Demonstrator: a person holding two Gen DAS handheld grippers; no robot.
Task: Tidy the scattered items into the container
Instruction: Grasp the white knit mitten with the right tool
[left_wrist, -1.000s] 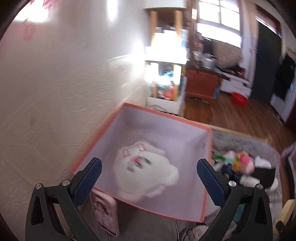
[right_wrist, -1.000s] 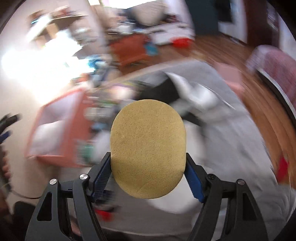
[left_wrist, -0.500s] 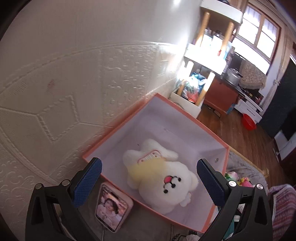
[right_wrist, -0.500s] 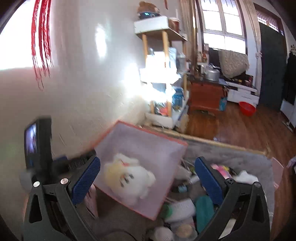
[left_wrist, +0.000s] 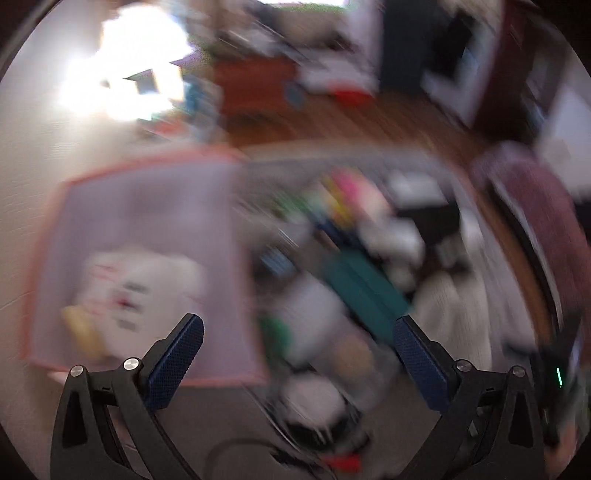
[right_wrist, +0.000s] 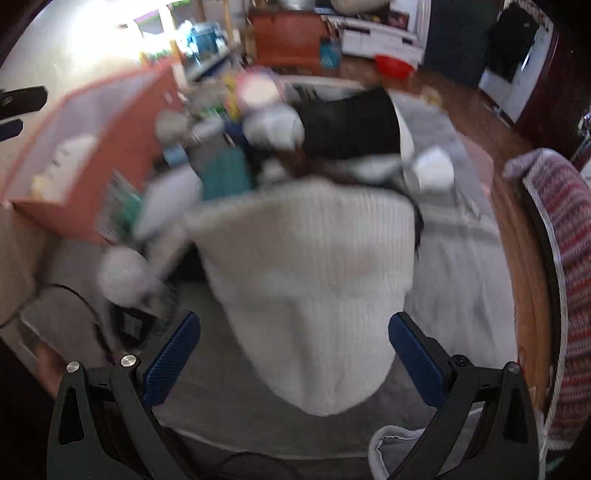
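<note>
Both grippers, left (left_wrist: 297, 345) and right (right_wrist: 293, 341), are gaping empty; one pink box (left_wrist: 147, 206) is holding one white plush (left_wrist: 147, 284).

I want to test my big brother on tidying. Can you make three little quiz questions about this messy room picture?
1. True or false: the right gripper is holding a toy.
2. What white thing already lies in the pink box?
   A. a plush toy
   B. a cup
   C. a shoe
3. In the right wrist view, which big soft thing lies just ahead of the open jaws?

Key
1. False; its jaws are wide open with nothing between them.
2. A, the white plush toy.
3. The white knitted garment on the grey blanket.
</note>
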